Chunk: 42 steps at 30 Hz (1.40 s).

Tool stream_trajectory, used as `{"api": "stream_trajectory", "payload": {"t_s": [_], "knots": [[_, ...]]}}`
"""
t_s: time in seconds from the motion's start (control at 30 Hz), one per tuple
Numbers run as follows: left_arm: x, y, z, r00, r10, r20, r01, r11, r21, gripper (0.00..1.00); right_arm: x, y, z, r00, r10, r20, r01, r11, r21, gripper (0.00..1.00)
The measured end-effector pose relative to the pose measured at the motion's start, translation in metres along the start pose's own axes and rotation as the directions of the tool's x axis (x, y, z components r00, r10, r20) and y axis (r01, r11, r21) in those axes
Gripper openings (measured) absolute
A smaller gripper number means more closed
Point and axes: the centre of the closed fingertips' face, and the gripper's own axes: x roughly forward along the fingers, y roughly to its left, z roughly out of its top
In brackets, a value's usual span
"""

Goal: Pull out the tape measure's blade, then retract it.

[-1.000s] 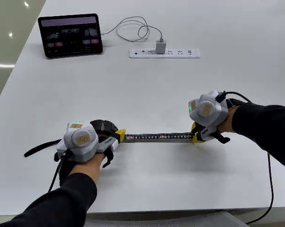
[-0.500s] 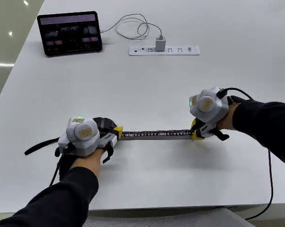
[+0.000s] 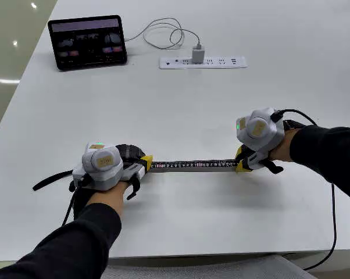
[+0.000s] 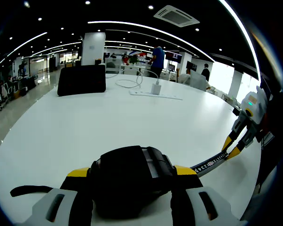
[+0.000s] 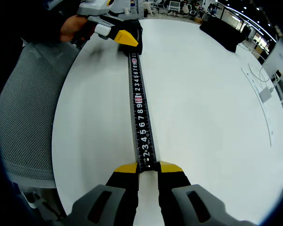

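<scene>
A: Left gripper?
B: Near the table's front edge, jaws clamped around the tape measure.
A: Right gripper?
B: Level with it, well apart, jaws pinching the blade tip.

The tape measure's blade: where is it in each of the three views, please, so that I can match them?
Head view: the blade lies level across the lower middle.
Left gripper view: the blade slants at lower right.
Right gripper view: the blade runs up the centre from the jaws.
Shared landmark: the tablet.
</scene>
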Motion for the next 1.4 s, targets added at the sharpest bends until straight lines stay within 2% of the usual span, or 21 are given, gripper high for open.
{"api": "stream_trajectory", "payload": {"t_s": [0.17, 1.4], "knots": [[0.0, 0.0, 0.0, 1.0, -0.005, -0.001, 0.005, 1.0, -0.004, 0.63, 0.001, -0.001, 0.002, 1.0, -0.001, -0.006, 0.001, 1.0, 0.012, 0.11], [0.0, -0.001, -0.002, 0.9998, -0.015, -0.013, 0.015, 1.0, -0.012, 0.63, 0.008, -0.002, 0.015, 0.999, -0.007, 0.043, 0.007, 1.0, 0.008, 0.11]]}}
